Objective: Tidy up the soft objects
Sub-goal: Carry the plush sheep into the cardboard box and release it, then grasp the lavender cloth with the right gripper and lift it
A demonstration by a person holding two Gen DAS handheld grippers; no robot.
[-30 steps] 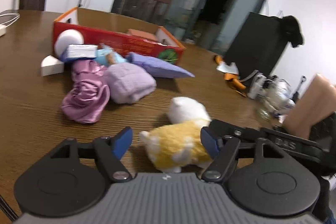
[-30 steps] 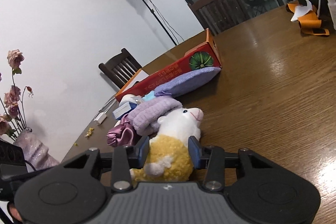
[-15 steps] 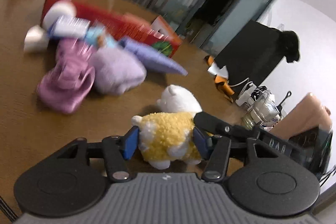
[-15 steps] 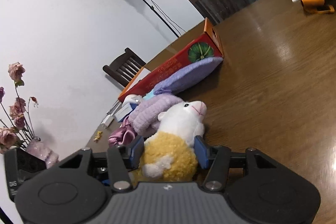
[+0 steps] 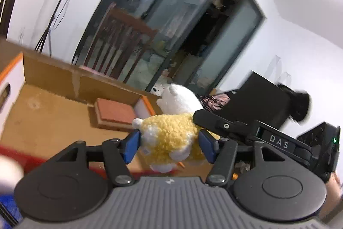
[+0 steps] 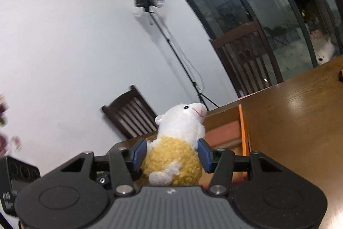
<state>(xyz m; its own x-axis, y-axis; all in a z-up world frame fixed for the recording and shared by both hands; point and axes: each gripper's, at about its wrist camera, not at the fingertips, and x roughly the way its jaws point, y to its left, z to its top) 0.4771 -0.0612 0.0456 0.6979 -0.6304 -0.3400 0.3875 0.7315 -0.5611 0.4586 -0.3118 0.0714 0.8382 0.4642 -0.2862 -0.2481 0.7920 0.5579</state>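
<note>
Fingers of both grippers are pressed into the same plush toy point(image 5: 171, 138), each pair partly closed around its yellow woolly body. On the left gripper point(image 5: 169, 144) the blue pads dent the fleece on either side; its jaws have just been opening slightly after closing in from a wider stance, when the toy lay loose between them on the table. On the right gripper point(image 6: 172, 155) the pads clasp the yellow body just below the white head; its jaws widened early in the last second and have since held steady, the toy between them throughout.

A second ago the toy sat on the table point(image 6: 300, 121) near a heap of purple cloths and a lilac cushion, in front of the red side of the cardboard box point(image 5: 53, 83). Now it is lifted clear of the table and held in the air above the open box, whose brown floor and inner walls fill the left view below it. A reddish-brown pad point(image 5: 115, 114) lies on the box floor just left of the toy. The cloth heap has dropped out of both views.

In the right view the toy's white head points up and to the right, with a dark wooden chair point(image 6: 130, 113) and a light on a stand point(image 6: 150, 1) against the white wall behind it.
</note>
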